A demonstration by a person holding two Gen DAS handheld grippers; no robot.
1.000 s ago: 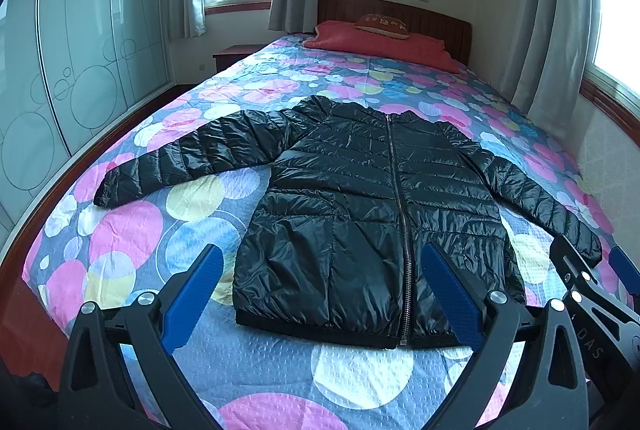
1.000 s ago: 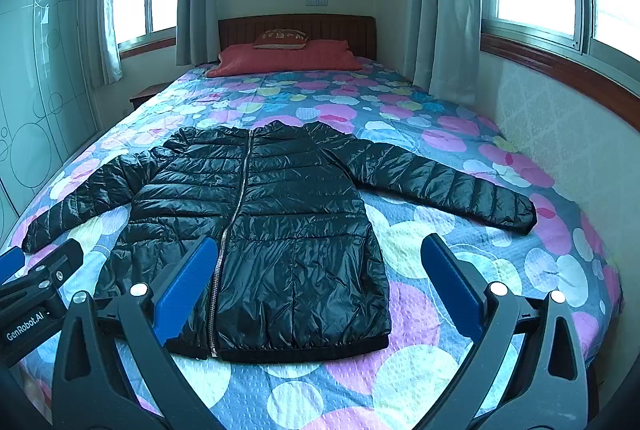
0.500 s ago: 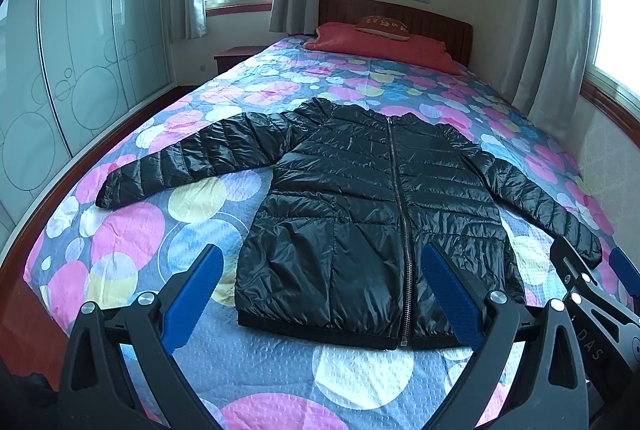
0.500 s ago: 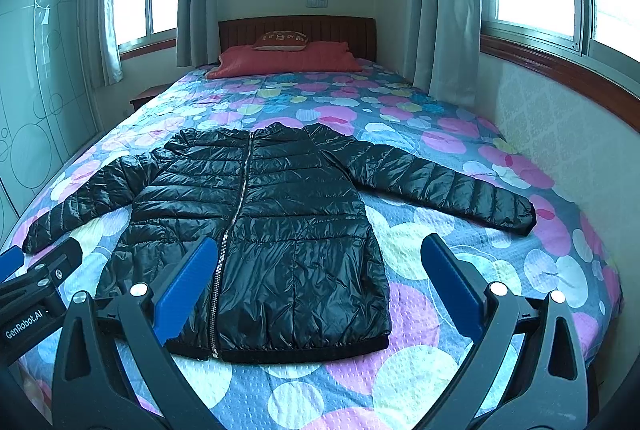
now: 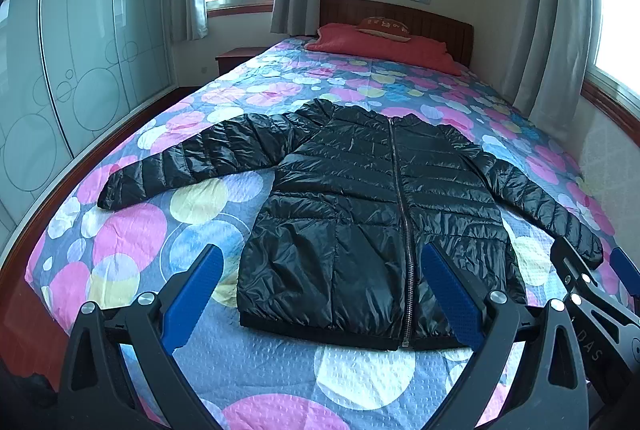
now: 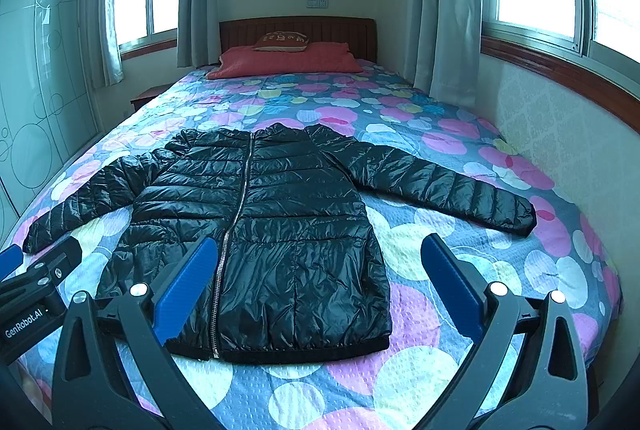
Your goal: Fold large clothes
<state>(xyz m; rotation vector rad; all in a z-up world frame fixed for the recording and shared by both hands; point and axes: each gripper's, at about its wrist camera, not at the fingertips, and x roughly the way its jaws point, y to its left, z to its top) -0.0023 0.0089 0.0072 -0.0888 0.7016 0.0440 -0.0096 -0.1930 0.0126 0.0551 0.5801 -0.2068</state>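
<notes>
Hovering above the foot of the bed, the left gripper [image 5: 320,294] and the right gripper [image 6: 320,290] both have their black arms spread wide, the ribbed blue pads [image 5: 194,294] well apart and holding nothing. Each tool shows at the edge of the other's view, so they hang side by side, near one another.

Just beyond them lies the shiny black quilted puffer jacket [image 5: 372,214], spread flat and face up on the bed, its hem toward the grippers and its collar toward the headboard. A silver zip [image 6: 236,218] runs closed down its middle. The fabric is glossy and crinkled, stitched in puffy horizontal bands, with a dull ribbed band along the hem. Both sleeves stretch out sideways, one toward the wardrobe side, the other toward the wall side.

Under it, the dimpled bedspread [image 6: 460,270] is blue-grey with pink, yellow, white and blue circles, and it covers the whole mattress. Farther up, a red pillow [image 6: 288,62] lies across the head of the bed with a small reddish cushion [image 6: 282,41] on it, against a dark wooden headboard [image 6: 320,30].

Frosted sliding wardrobe doors with circle outlines [image 5: 80,62] stand to one side, a low wooden nightstand [image 5: 236,58] sits in the corner, and grey curtains [image 6: 452,2] frame bright windows.
</notes>
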